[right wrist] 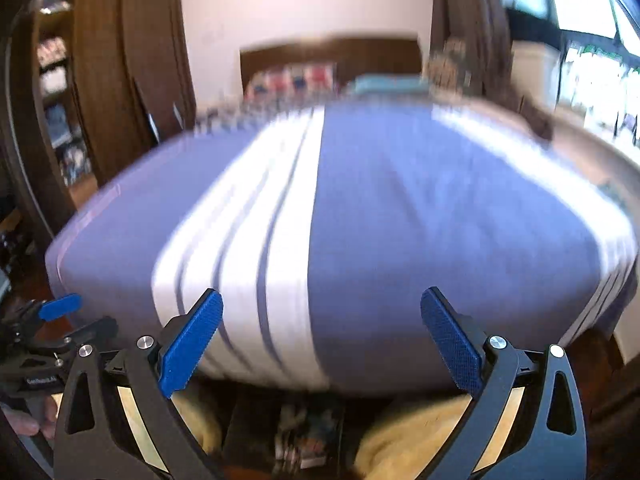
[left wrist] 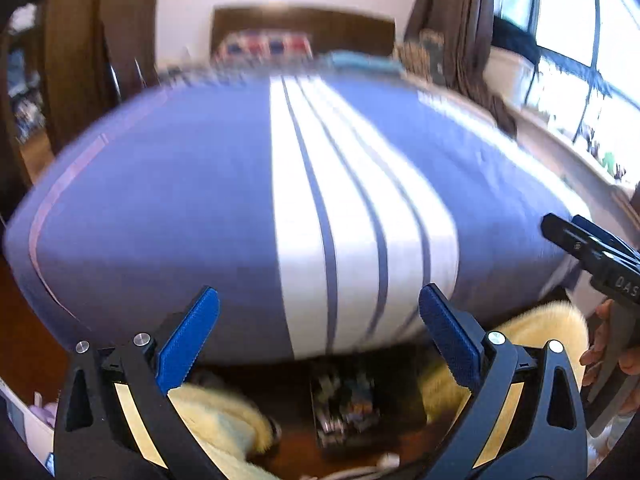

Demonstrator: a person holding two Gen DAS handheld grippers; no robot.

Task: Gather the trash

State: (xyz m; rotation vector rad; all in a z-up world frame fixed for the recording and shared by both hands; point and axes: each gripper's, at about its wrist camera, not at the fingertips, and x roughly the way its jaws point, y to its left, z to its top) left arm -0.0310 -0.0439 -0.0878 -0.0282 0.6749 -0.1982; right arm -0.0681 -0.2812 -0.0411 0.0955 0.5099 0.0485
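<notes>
In the left wrist view the left gripper (left wrist: 319,306) stands wide open and empty at the bottom of the frame, facing the bed (left wrist: 180,208) that fills the centre, with a yellow rug (left wrist: 224,420) and a dark, blurred clutter (left wrist: 348,404) on the floor just below the bed's edge. In the right wrist view the right gripper (right wrist: 321,308) is likewise spread and empty over the same bed (right wrist: 420,220). No trash is clearly identifiable in either blurred picture, so the sensible course is probably to steady both cameras and check the floor clutter before reaching.

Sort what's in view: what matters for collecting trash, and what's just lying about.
For the job:
- left gripper, open, empty
- right gripper, open, empty
- dark printed wrapper-like item on the floor at the bed's foot; too blurred to confirm

Just there:
- blue striped bedspread
- yellow fluffy rug
- patterned pillow
- wooden headboard
</notes>
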